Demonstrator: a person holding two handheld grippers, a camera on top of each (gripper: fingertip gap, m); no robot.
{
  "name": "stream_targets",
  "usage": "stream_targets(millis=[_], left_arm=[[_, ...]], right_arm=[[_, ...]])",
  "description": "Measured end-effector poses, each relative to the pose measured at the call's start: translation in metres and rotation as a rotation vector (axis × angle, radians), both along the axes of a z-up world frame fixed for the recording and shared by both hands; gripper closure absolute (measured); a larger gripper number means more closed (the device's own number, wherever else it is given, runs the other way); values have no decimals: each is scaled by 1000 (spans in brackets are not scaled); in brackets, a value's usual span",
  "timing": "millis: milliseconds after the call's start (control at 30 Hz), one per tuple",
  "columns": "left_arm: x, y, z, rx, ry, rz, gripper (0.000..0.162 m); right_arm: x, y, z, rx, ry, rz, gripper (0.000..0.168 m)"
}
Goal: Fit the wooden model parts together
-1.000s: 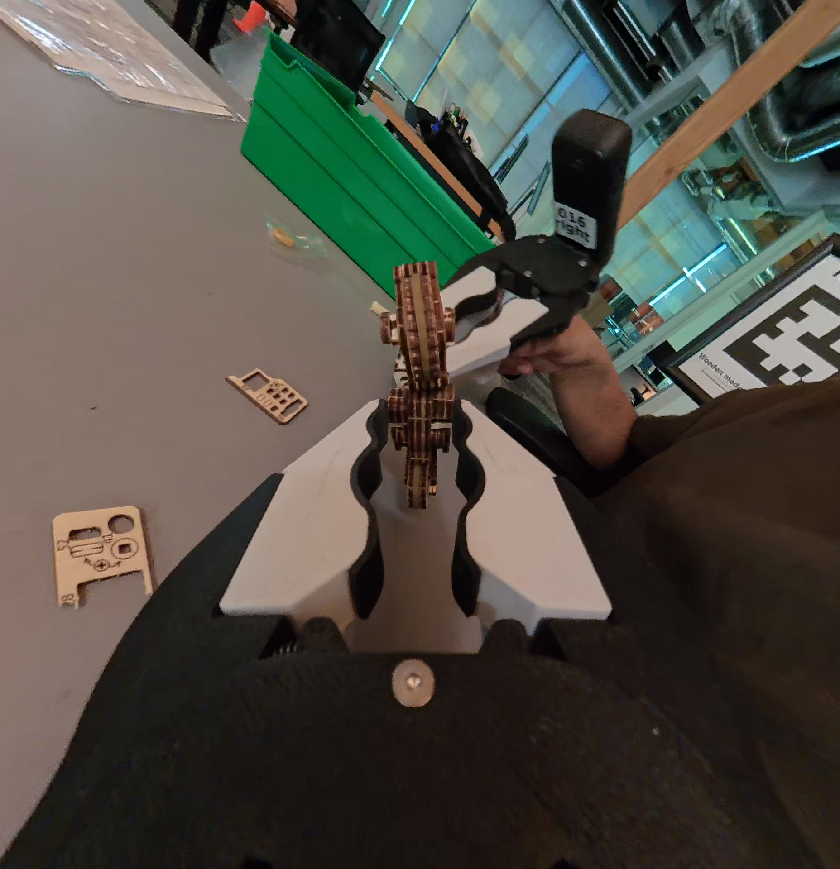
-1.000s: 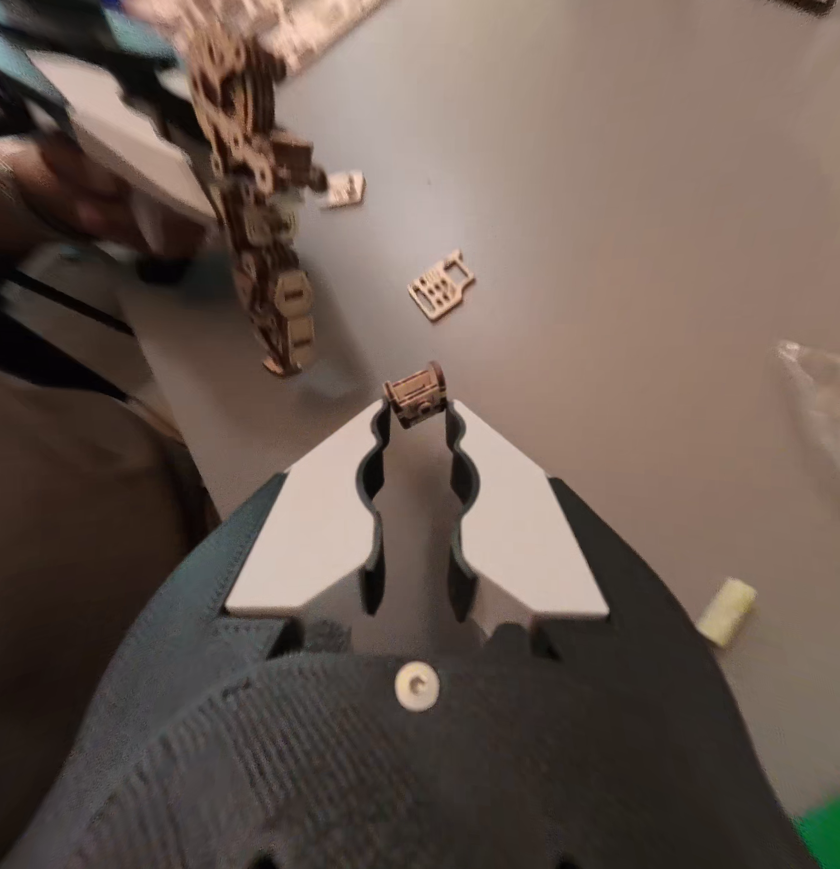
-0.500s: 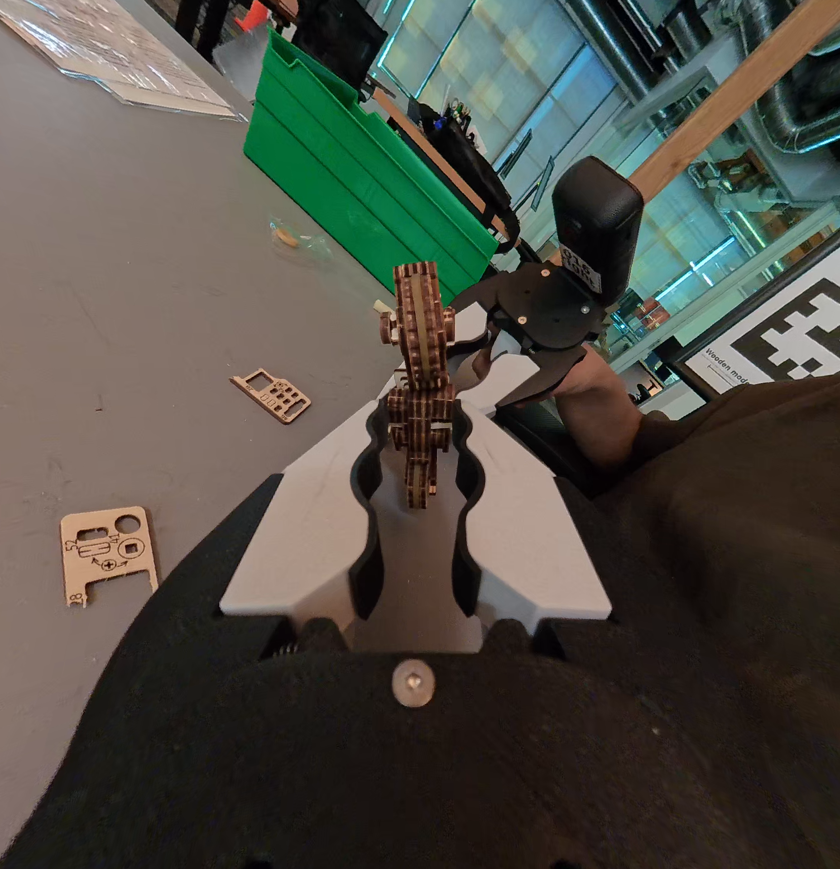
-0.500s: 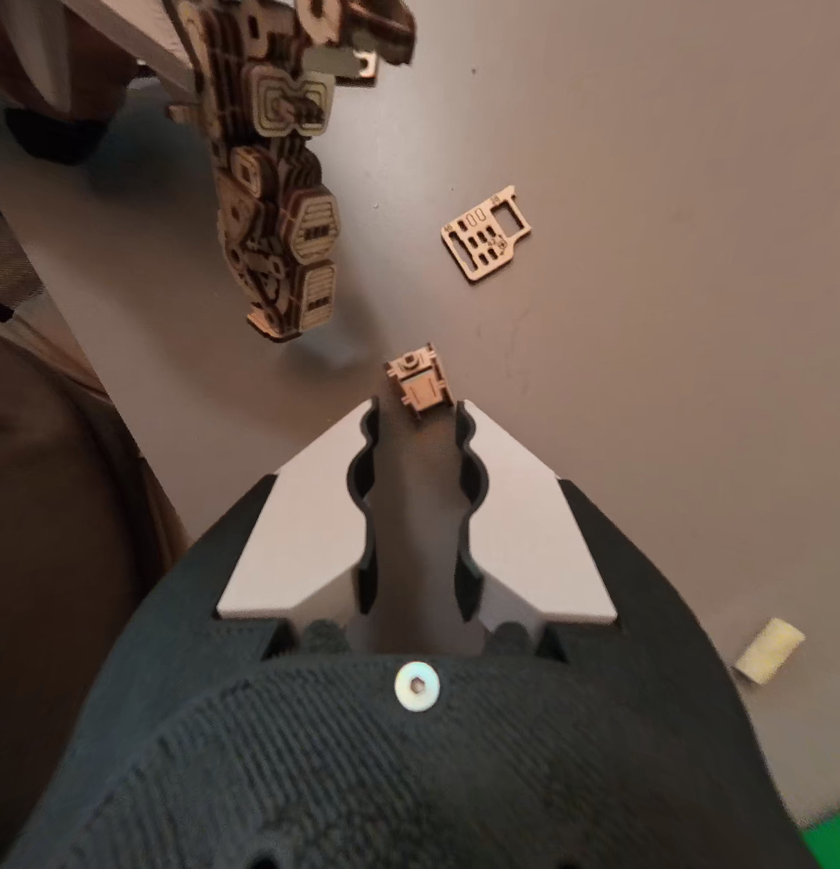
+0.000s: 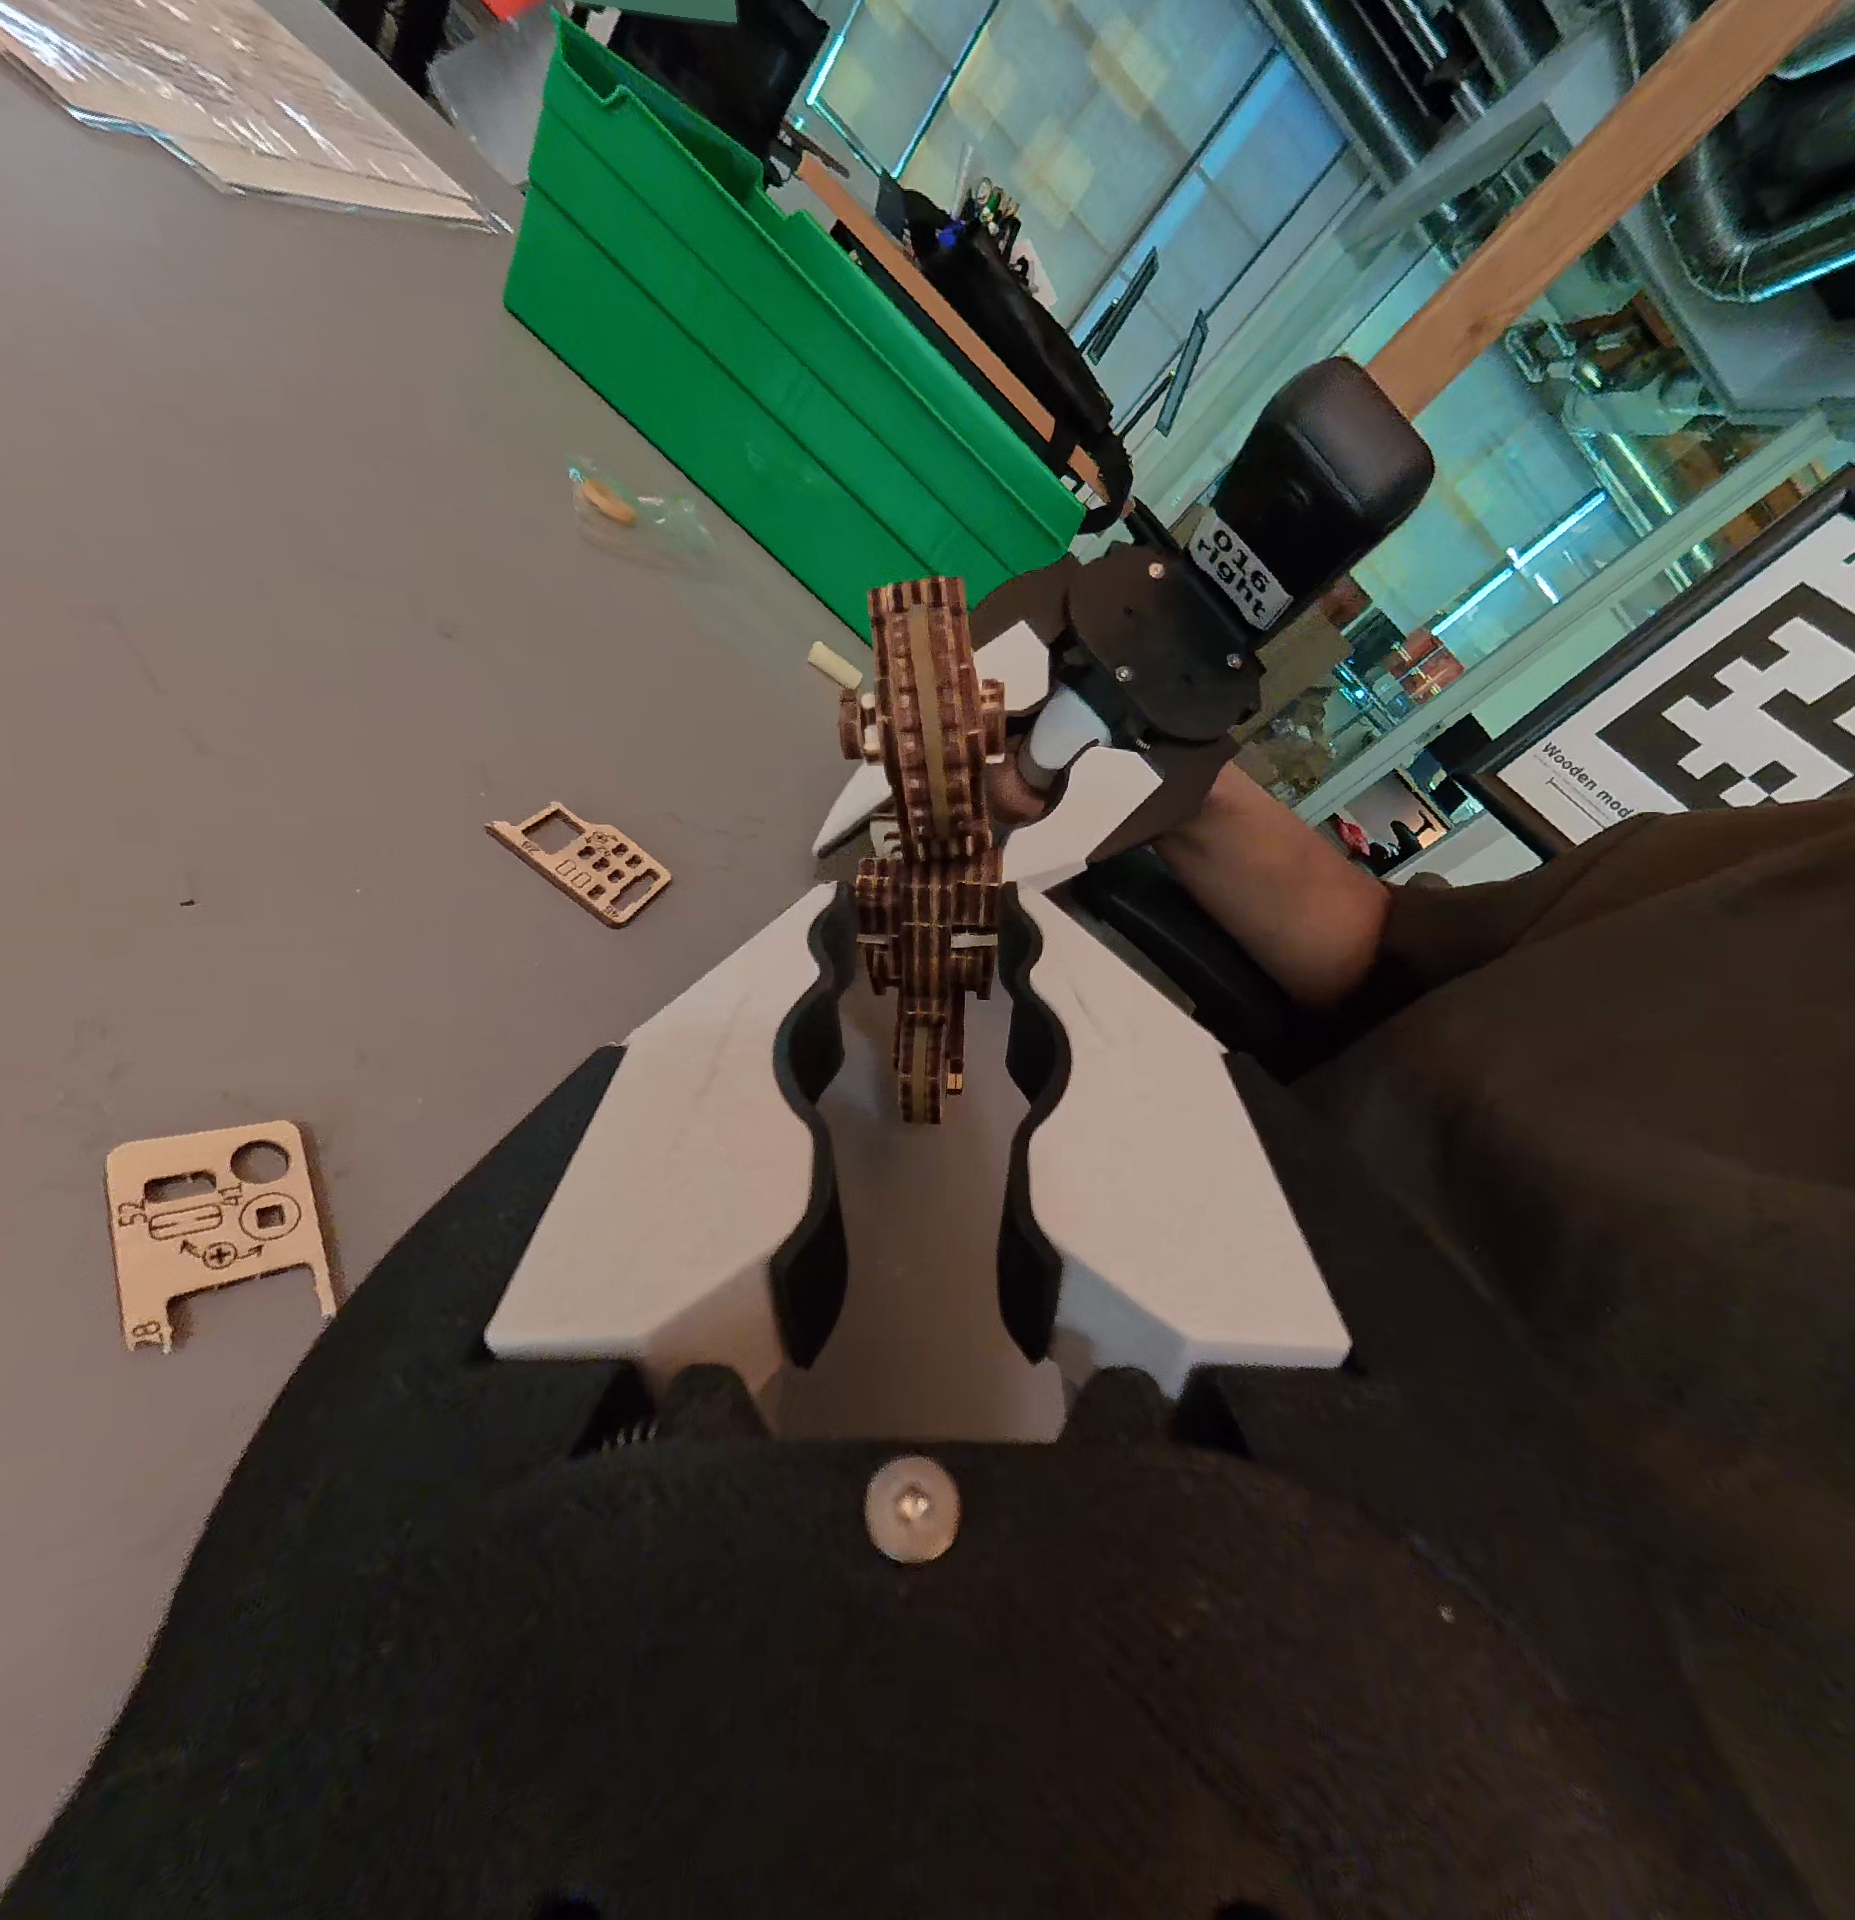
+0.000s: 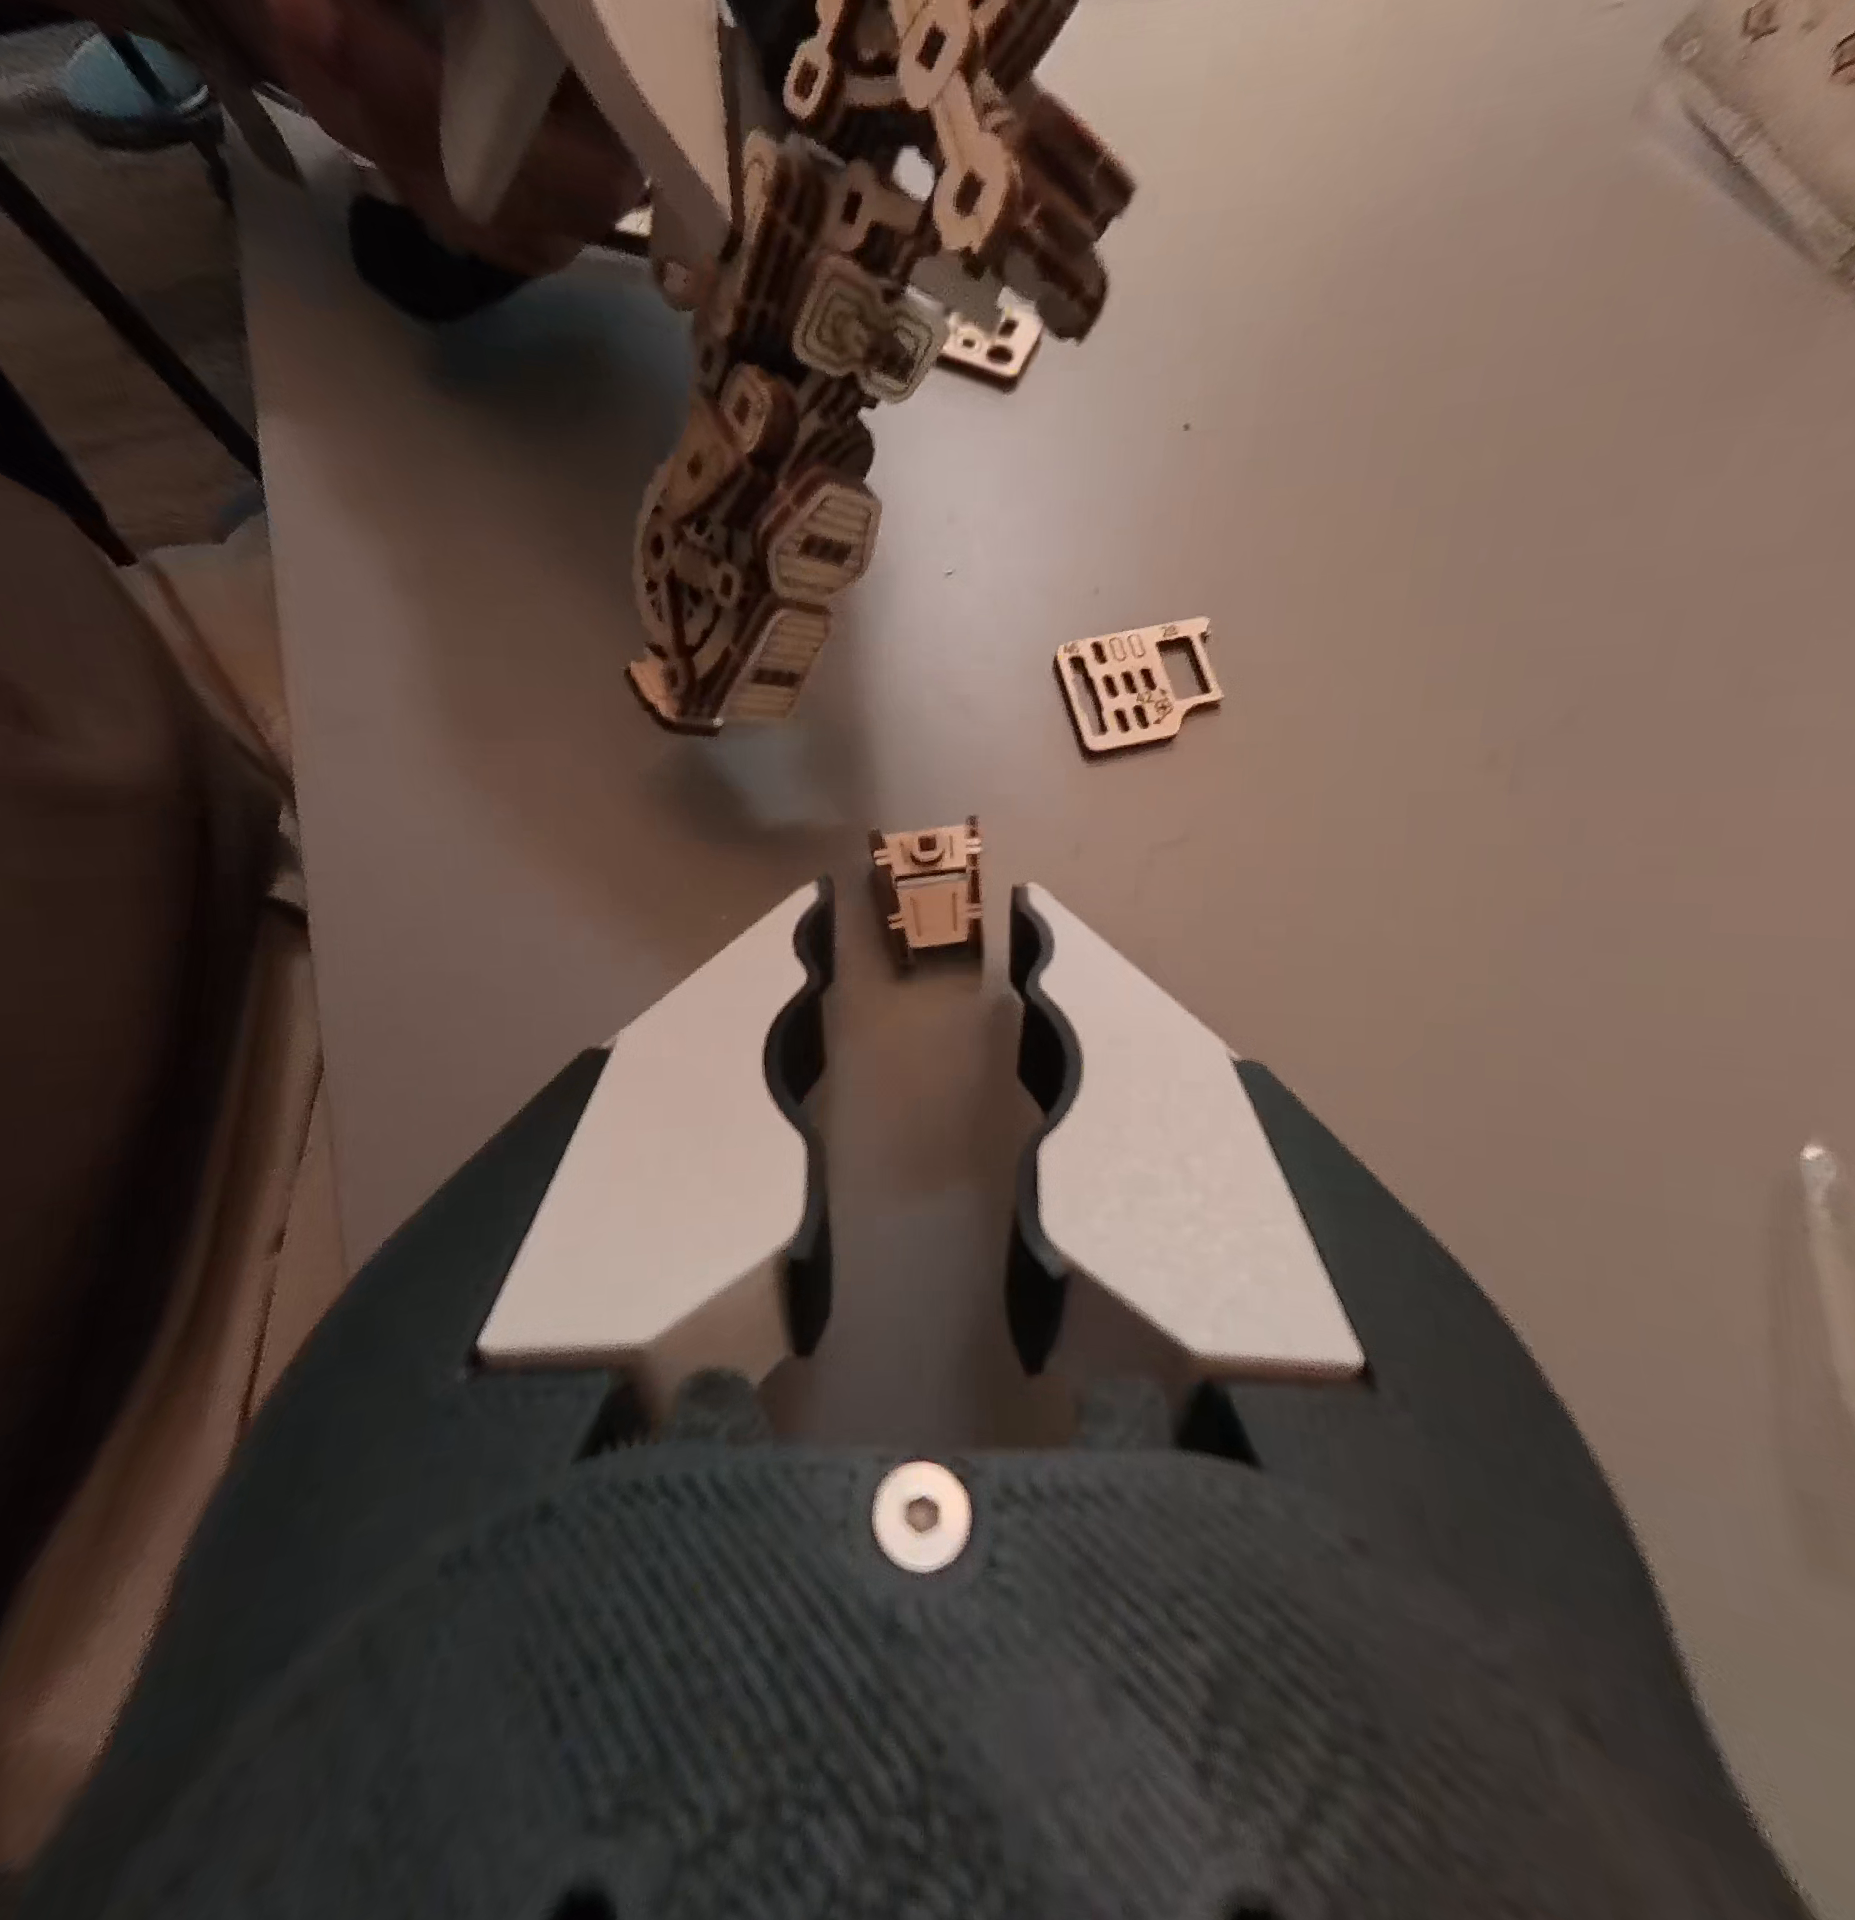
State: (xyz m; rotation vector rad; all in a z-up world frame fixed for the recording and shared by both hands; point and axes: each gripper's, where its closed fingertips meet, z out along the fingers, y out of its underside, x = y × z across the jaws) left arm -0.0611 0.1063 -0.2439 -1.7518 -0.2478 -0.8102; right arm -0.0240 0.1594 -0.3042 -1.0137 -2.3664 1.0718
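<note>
My left gripper [image 5: 925,935] is shut on the brown layered wooden model [image 5: 928,790], with both pads pressed against its lower body, and holds it upright above the grey table [image 5: 279,623]. The model [image 6: 767,540] also hangs at upper left in the right wrist view, beside one white left finger [image 6: 653,135]. My right gripper [image 6: 918,914] is open and points down at the table. A small wooden part [image 6: 928,899] lies on the table between its fingertips, with a gap on each side. The right gripper's black body [image 5: 1162,665] shows behind the model.
Two flat cut-out wooden sheets [image 5: 580,862] [image 5: 222,1226] lie on the table; one shows in the right wrist view [image 6: 1136,686]. A green bin [image 5: 757,343], a small plastic bag [image 5: 632,509] and a pale peg [image 5: 835,665] lie farther off. A person's forearm [image 5: 1287,904] is at right. There is about 9 centimeters between the tips of the two grippers.
The small part sat pinched at my right fingertips a second ago, then lay loose on the table. The right gripper has tilted down and now straddles it. The left gripper stays still.
</note>
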Motion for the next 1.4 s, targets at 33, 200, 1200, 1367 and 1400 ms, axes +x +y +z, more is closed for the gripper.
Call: stream_targets(millis=[33, 200, 1200, 1367, 1400], left_arm=[[0, 0, 0, 0, -1, -1, 138], [3, 0, -1, -4, -5, -12, 138], [2, 0, -2, -9, -8, -15, 138], [3, 0, -2, -9, -8, -15, 138], [2, 0, -2, -9, -8, -15, 138]], right_arm=[[-3, -1, 2, -5, 11, 4, 136], [-9, -8, -2, -3, -6, 39, 133], [-6, 9, -7, -10, -10, -61, 136], [-7, 10, -8, 35, 10, -61, 149], [-7, 10, -8, 35, 10, -59, 149]])
